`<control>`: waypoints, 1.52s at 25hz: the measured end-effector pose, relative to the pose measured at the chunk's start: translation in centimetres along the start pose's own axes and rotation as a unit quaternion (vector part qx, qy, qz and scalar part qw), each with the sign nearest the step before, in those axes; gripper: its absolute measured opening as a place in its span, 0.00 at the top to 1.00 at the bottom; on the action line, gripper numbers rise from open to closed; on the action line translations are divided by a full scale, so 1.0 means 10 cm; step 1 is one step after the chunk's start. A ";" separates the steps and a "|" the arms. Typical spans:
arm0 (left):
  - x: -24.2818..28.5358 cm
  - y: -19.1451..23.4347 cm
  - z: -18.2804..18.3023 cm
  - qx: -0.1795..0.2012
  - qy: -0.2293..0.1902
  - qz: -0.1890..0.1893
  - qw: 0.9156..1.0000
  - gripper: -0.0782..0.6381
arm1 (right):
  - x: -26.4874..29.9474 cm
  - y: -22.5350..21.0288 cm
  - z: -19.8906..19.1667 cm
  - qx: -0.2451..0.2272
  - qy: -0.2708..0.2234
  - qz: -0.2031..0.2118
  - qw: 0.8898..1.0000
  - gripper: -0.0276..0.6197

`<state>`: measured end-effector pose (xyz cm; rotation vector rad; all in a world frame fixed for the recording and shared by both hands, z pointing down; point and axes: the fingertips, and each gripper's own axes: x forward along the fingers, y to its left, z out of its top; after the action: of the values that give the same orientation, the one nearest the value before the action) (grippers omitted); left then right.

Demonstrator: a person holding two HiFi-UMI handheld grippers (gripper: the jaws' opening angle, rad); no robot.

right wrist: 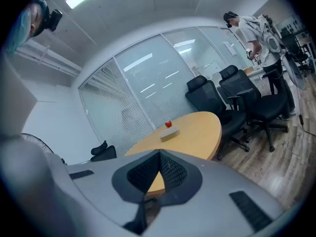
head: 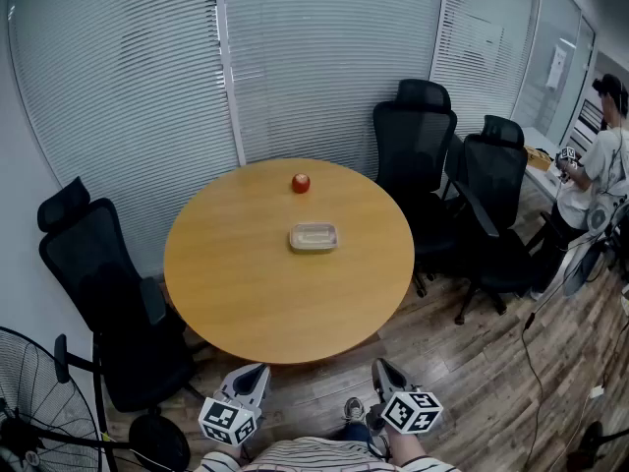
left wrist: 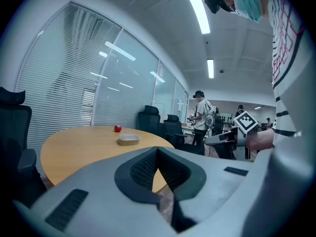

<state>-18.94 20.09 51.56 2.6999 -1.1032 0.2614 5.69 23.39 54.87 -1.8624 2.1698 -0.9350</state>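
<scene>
A round wooden table [head: 246,293] carries a red apple [head: 300,183] near its far edge and a shallow beige container [head: 314,236] at its middle. Both grippers hang low before the table's near edge, close to the person's body, holding nothing. My left gripper [head: 255,373] has its jaws together, as does my right gripper [head: 382,370]. From the left gripper [left wrist: 158,150] view, the apple [left wrist: 117,128] and container [left wrist: 129,139] lie far off, and the right gripper's marker cube [left wrist: 245,122] shows at right. The right gripper [right wrist: 159,153] view shows the apple [right wrist: 168,124] behind the container [right wrist: 169,132].
Black office chairs stand at the table's left [head: 98,293] and back right [head: 418,136], with another beside it [head: 496,180]. A floor fan [head: 39,401] is at lower left. Another person [head: 600,165] stands at far right. A cable [head: 536,362] runs over the wooden floor.
</scene>
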 end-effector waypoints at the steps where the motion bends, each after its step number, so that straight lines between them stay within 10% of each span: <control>1: 0.00 0.01 0.00 -0.001 0.000 0.001 1.000 0.86 | 0.01 0.00 0.01 -0.001 0.000 0.001 1.000 0.92; 12: 0.27 0.04 0.13 -0.020 -0.022 0.003 1.000 0.85 | 0.34 0.02 0.28 -0.032 -0.004 0.044 0.999 0.90; 15: 0.51 0.00 0.17 -0.046 -0.025 -0.002 0.999 0.70 | 0.49 -0.05 0.36 -0.039 0.015 0.062 0.997 0.53; 38: 1.90 -0.06 0.25 -0.090 -0.029 0.098 0.991 0.61 | 1.60 -0.94 1.15 -0.053 0.089 0.153 0.983 0.53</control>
<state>-4.94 7.17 53.70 2.4587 -1.3436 0.1092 15.54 3.94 55.27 -1.4708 2.5625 -0.9694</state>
